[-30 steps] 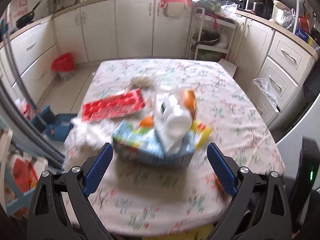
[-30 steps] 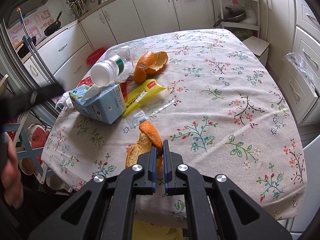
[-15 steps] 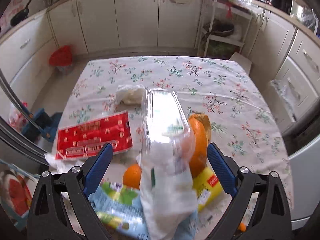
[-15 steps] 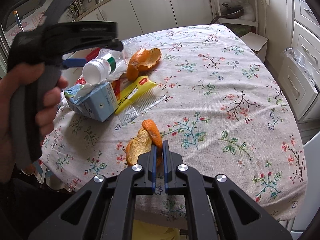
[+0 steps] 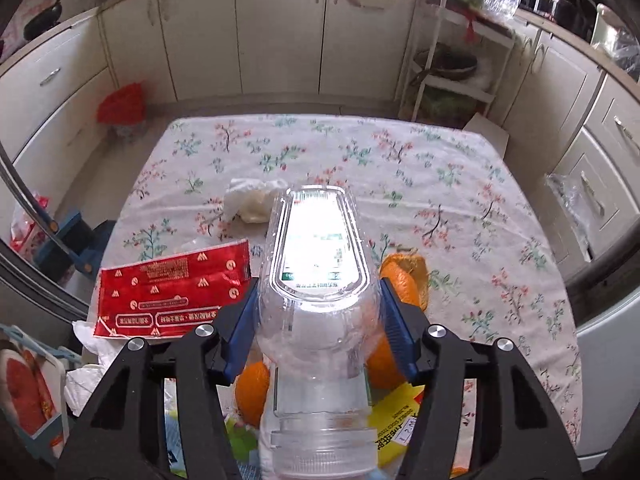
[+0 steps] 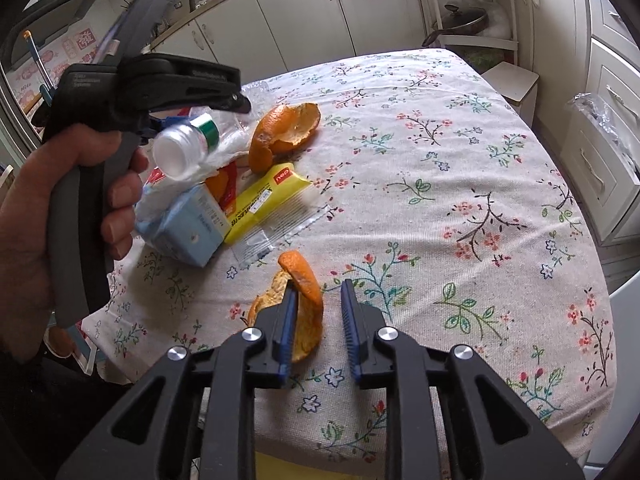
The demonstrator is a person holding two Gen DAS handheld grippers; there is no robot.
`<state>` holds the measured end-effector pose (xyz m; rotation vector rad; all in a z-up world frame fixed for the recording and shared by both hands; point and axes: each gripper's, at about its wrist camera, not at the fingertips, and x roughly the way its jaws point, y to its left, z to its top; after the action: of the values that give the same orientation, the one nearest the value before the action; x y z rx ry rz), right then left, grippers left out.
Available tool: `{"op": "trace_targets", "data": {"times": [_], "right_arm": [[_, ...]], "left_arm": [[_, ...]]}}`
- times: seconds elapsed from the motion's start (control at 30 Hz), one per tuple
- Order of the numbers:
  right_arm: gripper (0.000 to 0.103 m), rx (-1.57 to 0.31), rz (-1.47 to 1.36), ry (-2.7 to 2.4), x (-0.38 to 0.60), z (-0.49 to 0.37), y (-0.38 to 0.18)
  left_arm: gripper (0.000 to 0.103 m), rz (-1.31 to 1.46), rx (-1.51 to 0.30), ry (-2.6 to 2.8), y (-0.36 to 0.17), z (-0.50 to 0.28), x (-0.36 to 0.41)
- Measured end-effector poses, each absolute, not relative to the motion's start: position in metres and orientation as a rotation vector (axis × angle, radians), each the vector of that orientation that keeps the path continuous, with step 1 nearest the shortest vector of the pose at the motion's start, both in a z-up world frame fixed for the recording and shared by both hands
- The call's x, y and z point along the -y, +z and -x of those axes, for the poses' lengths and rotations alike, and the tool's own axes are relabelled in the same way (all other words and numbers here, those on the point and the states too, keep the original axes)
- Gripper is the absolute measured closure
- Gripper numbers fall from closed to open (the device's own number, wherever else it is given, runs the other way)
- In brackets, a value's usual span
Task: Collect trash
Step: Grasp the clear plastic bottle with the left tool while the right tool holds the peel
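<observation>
My left gripper (image 5: 318,312) is shut on a clear plastic bottle (image 5: 320,280) with a white cap, held above the table; the bottle also shows in the right wrist view (image 6: 188,148). Under it lie a blue carton (image 6: 184,226), a yellow wrapper (image 6: 264,198), a red wrapper (image 5: 172,292) and a large orange peel (image 6: 286,130). My right gripper (image 6: 318,308) is open around a smaller orange peel (image 6: 302,304) on the floral tablecloth (image 6: 460,184), which rests against its left finger.
A crumpled tissue (image 5: 250,202) lies further back on the table. A red-lined bin (image 5: 120,110) stands on the floor by the cabinets. Drawers (image 6: 608,92) run along the right side. A metal rack (image 5: 452,68) stands at the back.
My left gripper moved forward over the trash pile and closed on the bottle, lifting it. My right gripper went from shut to open around the small peel.
</observation>
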<state>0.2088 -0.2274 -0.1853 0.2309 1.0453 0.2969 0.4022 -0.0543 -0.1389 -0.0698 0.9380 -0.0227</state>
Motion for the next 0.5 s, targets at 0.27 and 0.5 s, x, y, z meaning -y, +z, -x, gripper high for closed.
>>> {"op": "trace_targets", "data": {"times": [0.27, 0.5], "right_arm": [[0.090, -1.030, -0.214, 0.303, 0.224, -0.206, -0.185], [0.095, -1.010, -0.258, 0.306, 0.231, -0.200, -0.181]], "left_arm": [[0.049, 0.082, -0.806, -0.062, -0.108, -0.372, 0.046], [0.049, 0.120, -0.723, -0.102, -0.083, -0.331, 0.029]]}}
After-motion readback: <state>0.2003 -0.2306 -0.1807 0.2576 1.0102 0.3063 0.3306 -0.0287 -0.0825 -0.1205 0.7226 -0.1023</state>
